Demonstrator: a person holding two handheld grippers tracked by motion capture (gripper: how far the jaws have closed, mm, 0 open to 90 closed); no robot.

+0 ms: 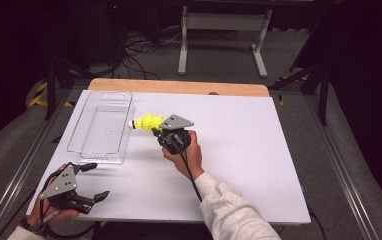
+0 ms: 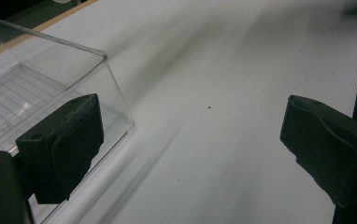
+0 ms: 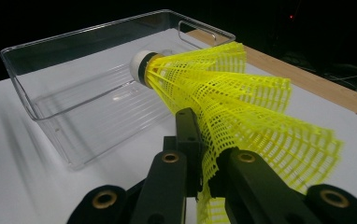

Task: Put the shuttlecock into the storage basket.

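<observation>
A yellow plastic shuttlecock (image 1: 148, 122) with a white cork tip hangs above the white table, just right of a clear plastic bin (image 1: 104, 127). My right gripper (image 1: 157, 131) is shut on its mesh skirt. In the right gripper view the skirt (image 3: 242, 107) is pinched between the black jaws, and the cork (image 3: 140, 64) points toward the bin (image 3: 74, 93). My left gripper (image 1: 94, 181) rests near the table's front left corner, open, with nothing between its fingers (image 2: 62, 144). The bin's near corner (image 2: 104, 70) lies just ahead of its left jaw.
The white board (image 1: 239, 150) lies on a wooden tabletop whose far edge (image 1: 179, 86) shows. The bin holds nothing. Metal rails run along both sides of the table; cables and a frame stand on the floor behind.
</observation>
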